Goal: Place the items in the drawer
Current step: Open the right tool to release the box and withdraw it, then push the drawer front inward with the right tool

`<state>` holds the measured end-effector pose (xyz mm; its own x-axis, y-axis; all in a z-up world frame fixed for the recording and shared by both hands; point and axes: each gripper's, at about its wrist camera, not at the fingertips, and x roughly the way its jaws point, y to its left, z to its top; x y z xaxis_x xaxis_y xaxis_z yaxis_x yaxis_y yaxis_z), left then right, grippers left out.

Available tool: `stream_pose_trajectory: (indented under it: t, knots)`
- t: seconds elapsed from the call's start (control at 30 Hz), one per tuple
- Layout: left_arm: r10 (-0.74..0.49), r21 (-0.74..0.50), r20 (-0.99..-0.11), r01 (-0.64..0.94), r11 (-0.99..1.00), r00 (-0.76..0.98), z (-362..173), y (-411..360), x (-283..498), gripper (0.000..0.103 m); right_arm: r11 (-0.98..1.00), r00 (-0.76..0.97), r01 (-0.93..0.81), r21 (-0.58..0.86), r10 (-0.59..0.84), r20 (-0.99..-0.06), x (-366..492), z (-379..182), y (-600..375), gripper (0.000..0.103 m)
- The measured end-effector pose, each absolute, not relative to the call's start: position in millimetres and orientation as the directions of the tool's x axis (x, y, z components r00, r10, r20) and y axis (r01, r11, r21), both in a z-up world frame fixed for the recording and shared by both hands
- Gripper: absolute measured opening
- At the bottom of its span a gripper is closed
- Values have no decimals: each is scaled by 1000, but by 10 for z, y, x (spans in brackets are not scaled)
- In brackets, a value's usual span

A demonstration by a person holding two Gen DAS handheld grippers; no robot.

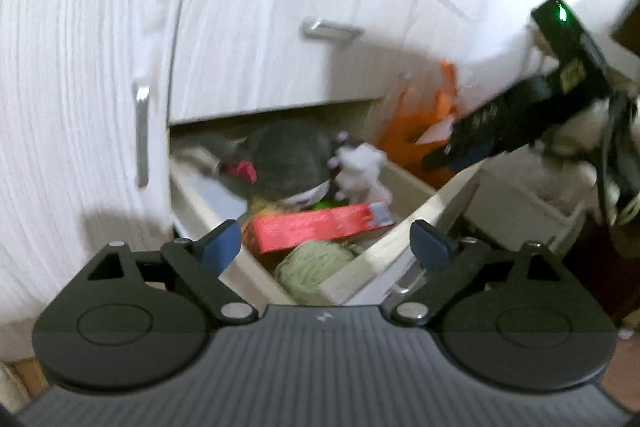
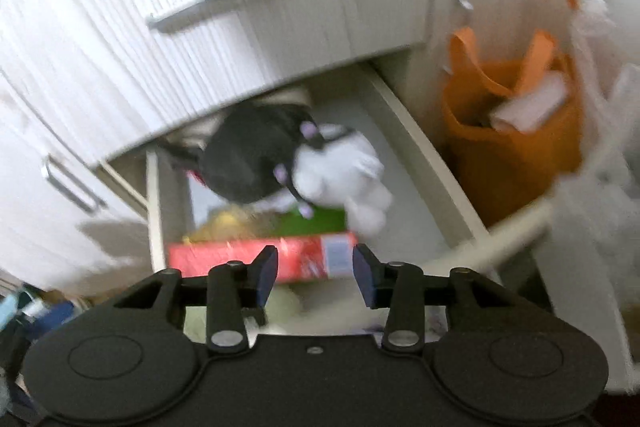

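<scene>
open drawer already crowded, both tongs empty

the white pulled-out drawer holds a black-and-white plush toy, a long red cardboard box and a pale green yarn ball; left gripper and right gripper gape, holding nothing. the plush rides high and could snag the front above on closing.

1. Motion blur smears the plush toy, leaving its shape unclear.
2. The red box has unreadable print, its near edge hidden behind the right gripper.
3. The picture's right edge cuts off the orange bag surroundings.
</scene>
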<state>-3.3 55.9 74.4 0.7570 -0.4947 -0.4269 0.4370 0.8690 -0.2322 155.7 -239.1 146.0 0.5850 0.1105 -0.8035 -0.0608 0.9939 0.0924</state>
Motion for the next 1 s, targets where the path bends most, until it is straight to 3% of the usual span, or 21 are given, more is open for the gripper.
stream_pose_trajectory:
  t: [0.1,0.17,0.4,0.5,0.67,1.0]
  knots:
    - [-467,-174,-418,435,883,780,734,477,-169,92,992,636,-84,90,123,-762,1312,1408,-2373,49]
    - [-429,-136,-422,412,901,799,654,415,-239,90,987,653,-75,140,155,-742,1196,1340,-2391,53]
    - [-370,-102,-391,360,927,843,335,259,-312,88,927,668,-89,365,327,-669,1042,974,-2482,54]
    - [-341,-60,-383,345,937,858,245,207,-271,78,904,666,-57,423,350,-659,1089,931,-2536,57]
    - [-407,-168,-361,371,913,839,138,319,-186,77,889,681,-49,455,363,-636,1066,835,-2623,60]
    - [-421,-196,-326,375,906,846,69,276,-169,78,835,677,40,548,381,-630,1108,735,-2730,68]
